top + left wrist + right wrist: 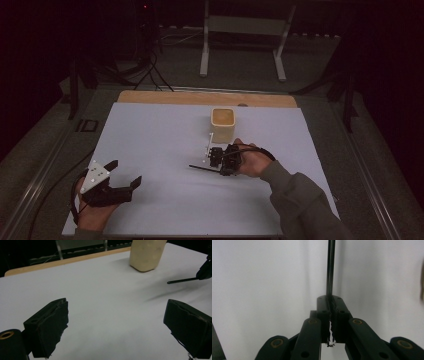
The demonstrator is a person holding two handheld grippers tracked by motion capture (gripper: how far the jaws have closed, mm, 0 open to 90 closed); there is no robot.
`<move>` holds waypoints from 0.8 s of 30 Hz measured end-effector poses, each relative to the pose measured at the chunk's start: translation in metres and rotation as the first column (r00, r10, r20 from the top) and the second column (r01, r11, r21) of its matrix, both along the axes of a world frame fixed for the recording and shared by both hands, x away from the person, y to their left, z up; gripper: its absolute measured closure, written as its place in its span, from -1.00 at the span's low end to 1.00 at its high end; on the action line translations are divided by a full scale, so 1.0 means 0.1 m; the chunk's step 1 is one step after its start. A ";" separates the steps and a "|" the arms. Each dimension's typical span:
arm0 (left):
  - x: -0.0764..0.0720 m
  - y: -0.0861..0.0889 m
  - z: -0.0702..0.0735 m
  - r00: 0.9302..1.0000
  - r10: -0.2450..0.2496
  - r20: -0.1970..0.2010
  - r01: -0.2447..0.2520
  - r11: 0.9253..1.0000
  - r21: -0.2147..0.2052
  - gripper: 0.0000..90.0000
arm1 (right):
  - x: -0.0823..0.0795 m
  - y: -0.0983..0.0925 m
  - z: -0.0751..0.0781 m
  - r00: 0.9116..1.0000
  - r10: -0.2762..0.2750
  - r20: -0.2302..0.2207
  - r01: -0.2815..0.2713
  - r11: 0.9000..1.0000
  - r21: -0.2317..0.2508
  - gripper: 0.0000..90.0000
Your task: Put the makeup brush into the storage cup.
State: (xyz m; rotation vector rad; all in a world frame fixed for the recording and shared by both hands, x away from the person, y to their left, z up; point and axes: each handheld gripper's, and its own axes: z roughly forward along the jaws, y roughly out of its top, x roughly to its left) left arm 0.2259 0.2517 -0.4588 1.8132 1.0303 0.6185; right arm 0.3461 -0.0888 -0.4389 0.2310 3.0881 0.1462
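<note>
Overhead and gripper views of a table covered by a white sheet [160, 150]. At the left, the left gripper [124, 176] rested low over the near corner of the sheet with its jaws spread wide and nothing between them; in the left gripper view both of its black pads [51, 325] stood apart over bare white surface. Toward the middle, a thin black stick [202, 168] extended leftward, held at one end by the right gripper [216, 159], whose jaws were closed on it; the right gripper view showed the stick [330, 267] running straight out from between the pressed pads. A pale shadow beneath the stick in the left gripper view suggested that it was clear of the sheet rather than lying on it. Just beyond the right gripper stood a cream-coloured cup [223, 123], upright, its mouth open; whether it held anything could not be told. A slim white piece [209, 145] stood between cup and gripper, its nature unclear. As a judgement, the pick-up of the stick appeared complete, while carrying it to the cup and placing it inside remained to be done.
</note>
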 end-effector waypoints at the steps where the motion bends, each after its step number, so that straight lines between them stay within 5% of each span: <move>1: 0.00 0.00 0.02 1.000 -0.009 0.003 0.009 1.000 -0.003 -0.85 | 0.00 -0.01 0.02 1.000 0.002 0.004 -0.002 1.000 0.002 0.91; 13: 0.11 -0.11 0.27 0.994 -0.103 0.033 0.103 0.995 0.003 -0.85 | -0.01 -0.05 0.25 0.999 0.024 0.046 -0.024 1.000 0.004 0.91; 24: 0.26 -0.38 0.33 0.977 -0.209 0.036 0.207 0.977 0.051 -0.85 | -0.02 -0.06 0.41 0.996 0.057 0.075 -0.056 0.998 -0.003 0.91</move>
